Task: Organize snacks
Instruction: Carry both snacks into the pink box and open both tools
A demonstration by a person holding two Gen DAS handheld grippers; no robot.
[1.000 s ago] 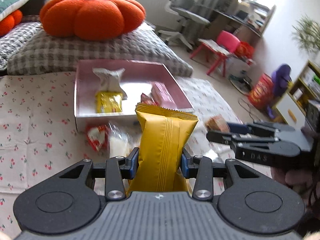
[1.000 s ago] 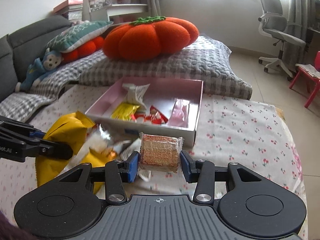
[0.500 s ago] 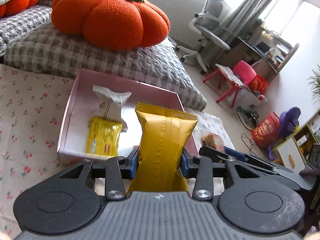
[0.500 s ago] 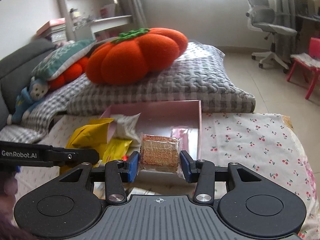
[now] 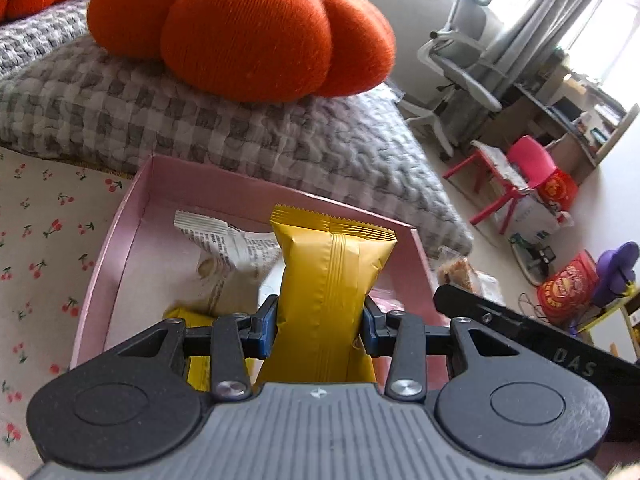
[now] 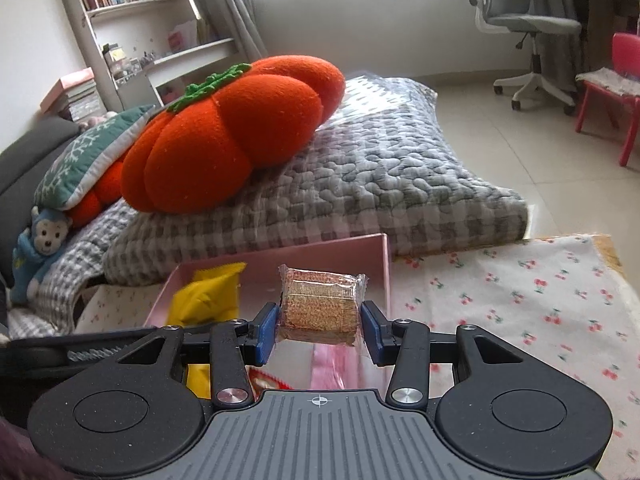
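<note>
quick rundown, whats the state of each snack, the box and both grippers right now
left gripper: shut on the yellow packet
yellow packet: held upright over the pink box
right gripper: shut on the wafer pack
wafer pack: held above the box, clear wrapper sealed
pink box: open, no lid, snacks inside
white printed packet: lying in the box
small yellow packet: lying in the box, mostly hidden

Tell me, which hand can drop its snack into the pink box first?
Probably the left. The left gripper holds its yellow foil packet over the pink cardboard box; the right gripper with its clear-wrapped brown wafer block hangs nearer the box's edge.
</note>
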